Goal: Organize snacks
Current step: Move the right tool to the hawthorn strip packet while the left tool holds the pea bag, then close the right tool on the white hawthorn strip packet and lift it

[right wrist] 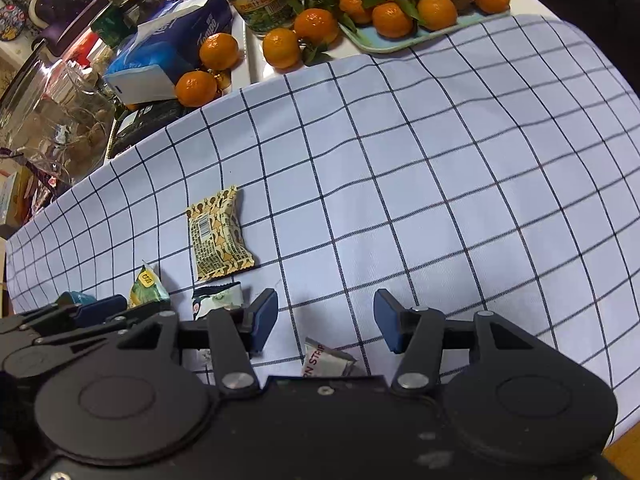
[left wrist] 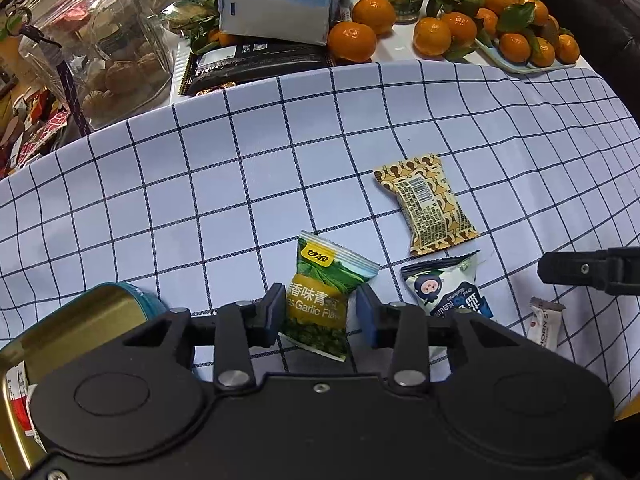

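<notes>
Worktop (left wrist: 280, 152), checked cloth, fills mid-frame. Gold tin (left wrist: 60, 336) at lower left, some wrappers already inside, I judge. Four snacks left loose: tan packet (left wrist: 426, 204) centre-right, green pea packet (left wrist: 324, 300) between my left claw's (left wrist: 320, 314) parted pads, ungripped; white-blue packet (left wrist: 448, 292); small white sachet (right wrist: 326, 362) under my right claw (right wrist: 326, 320), released.

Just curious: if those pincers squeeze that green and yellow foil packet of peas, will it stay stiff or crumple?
The green and yellow foil snack packet looks puffy and thin-walled, so it would probably dent. It seems light. Its glossy film may slip between the left gripper pads.
</notes>
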`<state>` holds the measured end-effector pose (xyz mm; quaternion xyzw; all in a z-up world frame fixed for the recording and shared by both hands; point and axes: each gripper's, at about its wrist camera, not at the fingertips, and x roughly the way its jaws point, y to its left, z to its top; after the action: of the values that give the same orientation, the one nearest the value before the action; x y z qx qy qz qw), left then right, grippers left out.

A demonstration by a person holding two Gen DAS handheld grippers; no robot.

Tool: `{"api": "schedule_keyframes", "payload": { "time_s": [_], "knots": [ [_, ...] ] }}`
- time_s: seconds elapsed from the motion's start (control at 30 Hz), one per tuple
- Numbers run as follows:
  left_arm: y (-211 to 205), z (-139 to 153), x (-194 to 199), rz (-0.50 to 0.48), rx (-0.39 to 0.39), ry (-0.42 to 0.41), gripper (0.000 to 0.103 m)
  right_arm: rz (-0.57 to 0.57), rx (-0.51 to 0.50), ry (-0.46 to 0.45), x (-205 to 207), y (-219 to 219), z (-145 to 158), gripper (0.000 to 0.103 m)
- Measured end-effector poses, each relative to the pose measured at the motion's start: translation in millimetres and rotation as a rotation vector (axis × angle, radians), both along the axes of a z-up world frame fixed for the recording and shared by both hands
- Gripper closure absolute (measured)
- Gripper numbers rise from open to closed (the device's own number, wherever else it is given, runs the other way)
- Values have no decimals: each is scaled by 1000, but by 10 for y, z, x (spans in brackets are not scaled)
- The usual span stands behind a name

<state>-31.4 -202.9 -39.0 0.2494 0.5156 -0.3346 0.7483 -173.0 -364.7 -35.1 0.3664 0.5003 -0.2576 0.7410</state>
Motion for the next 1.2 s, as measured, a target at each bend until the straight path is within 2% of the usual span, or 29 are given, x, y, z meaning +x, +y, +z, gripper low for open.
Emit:
{"api": "schedule_keyframes", "payload": {
  "time_s": [0.2,0.33,0.5,0.6,0.83,0.97,1.13,1.2],
  "knots": [
    [23,-3,-11,46,22,46,58,-12,109,-15,-100,9,-14,47],
    [56,-7,-27,65,33,84,58,-1,98,10,-164,44,-16,47],
    [151,-135,73,143,37,218,58,29,97,38,-193,125,-67,47],
    [202,-108,114,178,22,216,60,47,91,54,-152,184,-101,47],
    [270,-2,129,187,-21,207,60,101,15,97,-27,300,-161,50],
    [275,48,131,190,-36,183,60,156,-72,106,32,386,-148,76],
    [246,108,137,176,-85,202,59,189,-191,84,80,417,-73,78],
    [229,143,117,156,-113,211,59,179,-199,70,88,376,-50,78]
  ]
}}
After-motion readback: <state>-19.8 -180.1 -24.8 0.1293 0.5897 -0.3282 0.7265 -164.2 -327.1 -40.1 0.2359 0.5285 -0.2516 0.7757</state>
